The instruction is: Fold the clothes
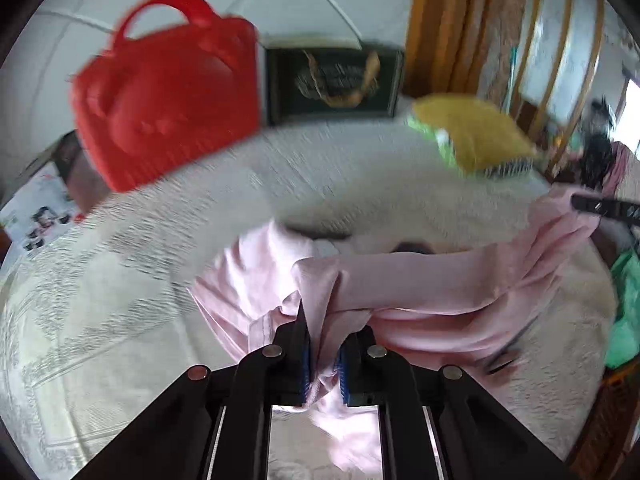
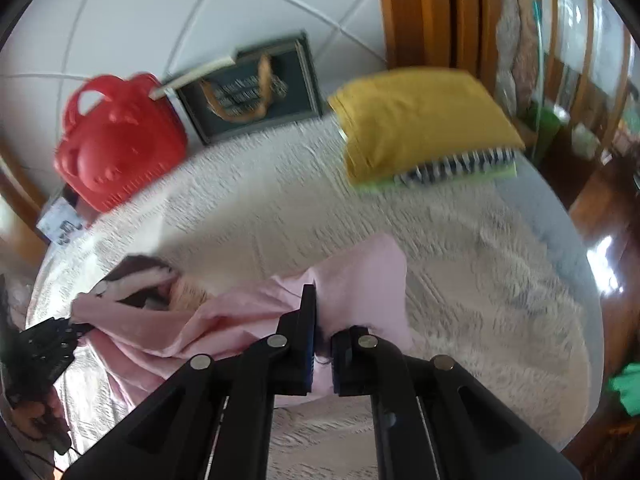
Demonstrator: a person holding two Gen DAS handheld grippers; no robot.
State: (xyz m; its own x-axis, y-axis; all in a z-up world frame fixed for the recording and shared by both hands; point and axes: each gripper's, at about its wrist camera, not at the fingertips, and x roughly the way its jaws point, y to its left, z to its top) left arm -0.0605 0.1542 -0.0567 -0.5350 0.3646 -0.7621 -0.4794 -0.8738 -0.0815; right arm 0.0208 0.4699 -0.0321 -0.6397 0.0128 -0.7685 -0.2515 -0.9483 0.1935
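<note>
Pink fabric fills the view closest to each camera: the left gripper (image 1: pixel 324 354) is clamped on one bunched edge of the pink garment (image 1: pixel 420 284) and the right gripper (image 2: pixel 322 354) is pinched tight on another, likely so the cloth can be lifted and spread for a fold. Both grippers tilt steeply downward over the white textured bedspread (image 2: pixel 460 280), with the garment hanging slack between them and partly resting on the bed. Beyond it sit a folded pile topped in yellow (image 2: pixel 420 120) and a red bag (image 1: pixel 168 92).
</note>
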